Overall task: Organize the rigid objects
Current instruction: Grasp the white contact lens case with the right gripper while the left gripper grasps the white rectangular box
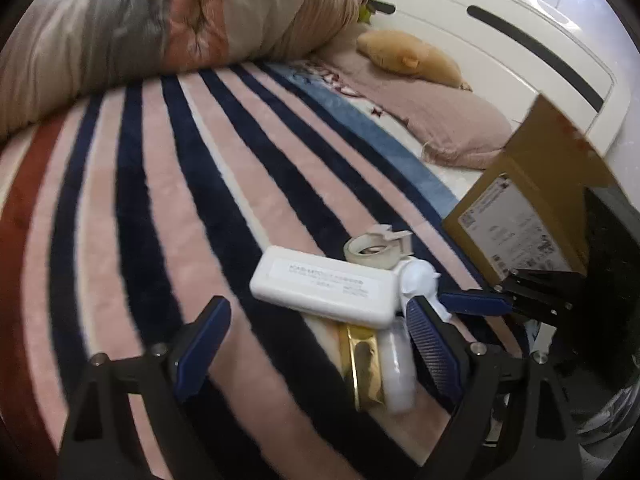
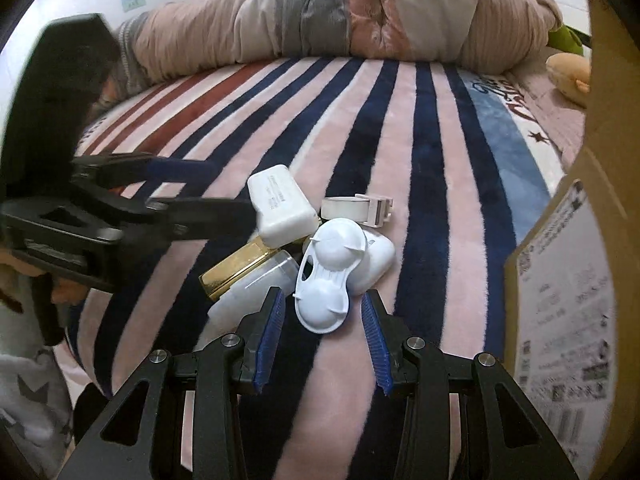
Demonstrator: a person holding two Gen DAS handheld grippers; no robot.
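A small pile lies on the striped blanket: a white rectangular box (image 1: 326, 286) (image 2: 280, 208), a gold box (image 1: 362, 364) (image 2: 236, 270), a clear plastic container (image 1: 396, 368) (image 2: 252, 292), a white double-cup plastic piece (image 2: 326, 284) (image 1: 418, 280) and a tape dispenser (image 1: 376, 250) (image 2: 360, 208). My left gripper (image 1: 316, 340) is open, its fingers either side of the white box's near end. My right gripper (image 2: 322, 320) is open, its fingers flanking the white plastic piece. It shows in the left wrist view (image 1: 476, 302).
A cardboard box (image 1: 528, 216) (image 2: 568, 280) with a printed label stands at the right on the bed. A rolled duvet (image 1: 180, 24) (image 2: 360, 12) lies across the back. A pink pillow (image 1: 448, 120) and a plush toy (image 1: 412, 58) lie by the white headboard (image 1: 500, 40).
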